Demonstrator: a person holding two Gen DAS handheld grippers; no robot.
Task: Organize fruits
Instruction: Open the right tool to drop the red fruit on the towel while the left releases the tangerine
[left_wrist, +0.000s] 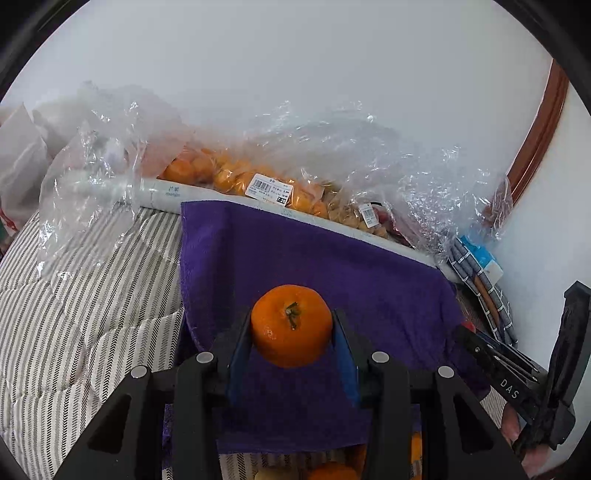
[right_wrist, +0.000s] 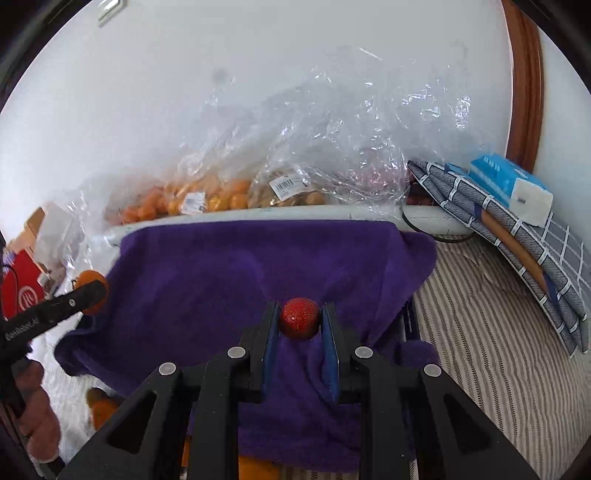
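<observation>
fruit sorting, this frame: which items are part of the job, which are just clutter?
In the job:
- mandarin, held in left gripper
- strawberry, held in right gripper
- bagged oranges
- purple towel

Lying about:
- folded grey checked cloth
- blue tissue pack
- red box
- striped bedding

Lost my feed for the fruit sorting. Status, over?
Left tongs shut on mandarin. Right tongs shut on strawberry. Both above purple towel. Nothing in the way.
</observation>
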